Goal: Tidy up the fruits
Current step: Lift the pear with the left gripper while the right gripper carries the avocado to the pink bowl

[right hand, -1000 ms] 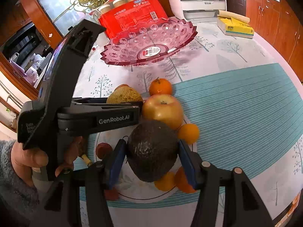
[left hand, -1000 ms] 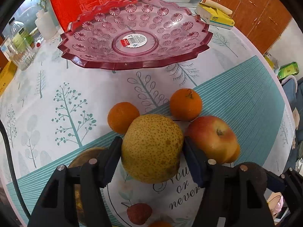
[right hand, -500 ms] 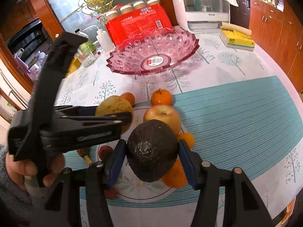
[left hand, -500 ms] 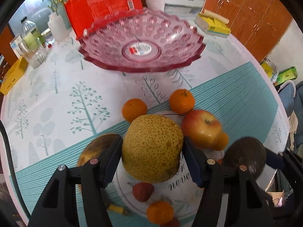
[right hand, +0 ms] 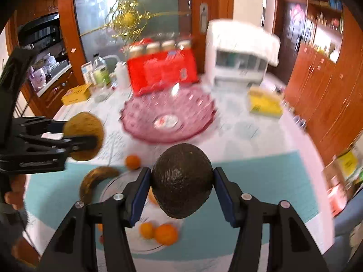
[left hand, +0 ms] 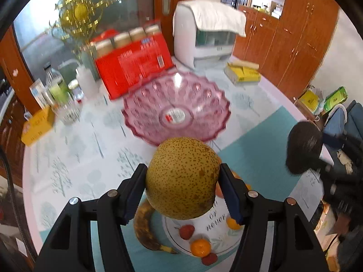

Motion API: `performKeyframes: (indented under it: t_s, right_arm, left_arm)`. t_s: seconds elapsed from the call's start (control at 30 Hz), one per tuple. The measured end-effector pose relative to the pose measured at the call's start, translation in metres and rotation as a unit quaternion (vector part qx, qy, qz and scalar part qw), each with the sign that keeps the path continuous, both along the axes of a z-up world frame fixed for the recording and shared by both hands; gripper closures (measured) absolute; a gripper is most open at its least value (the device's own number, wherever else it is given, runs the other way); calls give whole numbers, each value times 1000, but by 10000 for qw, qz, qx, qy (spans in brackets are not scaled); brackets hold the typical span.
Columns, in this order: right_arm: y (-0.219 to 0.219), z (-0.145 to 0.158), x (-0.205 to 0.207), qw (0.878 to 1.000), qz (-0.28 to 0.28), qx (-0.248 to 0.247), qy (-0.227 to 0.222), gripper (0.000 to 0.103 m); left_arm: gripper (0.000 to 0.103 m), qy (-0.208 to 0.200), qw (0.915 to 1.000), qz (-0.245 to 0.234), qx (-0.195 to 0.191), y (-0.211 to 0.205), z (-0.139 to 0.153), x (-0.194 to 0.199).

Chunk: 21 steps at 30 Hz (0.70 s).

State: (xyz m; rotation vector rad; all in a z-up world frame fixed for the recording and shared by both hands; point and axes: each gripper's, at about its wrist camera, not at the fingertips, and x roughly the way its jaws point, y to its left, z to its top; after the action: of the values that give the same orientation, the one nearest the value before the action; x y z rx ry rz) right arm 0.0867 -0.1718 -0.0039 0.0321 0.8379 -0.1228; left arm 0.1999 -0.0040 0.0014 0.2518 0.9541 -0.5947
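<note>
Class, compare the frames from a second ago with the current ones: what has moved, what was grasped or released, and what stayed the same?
Both grippers rose from the white plate: the left gripper lifted the pear, the right gripper lifted the avocado, toward the pink bowl. Nothing was grasped or released. The bowl stays empty; the banana and oranges remain below.
</note>
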Motion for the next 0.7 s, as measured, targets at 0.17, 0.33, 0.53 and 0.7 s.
performKeyframes:
  t_s: [0.17, 0.33, 0.53, 0.7]
  right_arm:
    - [-24, 34, 23, 9989, -183, -404, -182, 47]
    - [-42, 51, 60, 9978, -283, -578, -164, 47]
    - [-54, 43, 126, 9978, -223, -596, 159, 47]
    - [-62, 6, 184, 9980, 0, -259, 571, 47]
  left_arm:
    - [41, -228, 9997, 50, 28, 2, 29, 18]
    - [41, -415, 9989, 178, 122, -3, 47, 47]
    - [41, -407, 9983, 342, 248, -24, 33, 94]
    - [41, -242, 9969, 641, 387, -51, -11, 133]
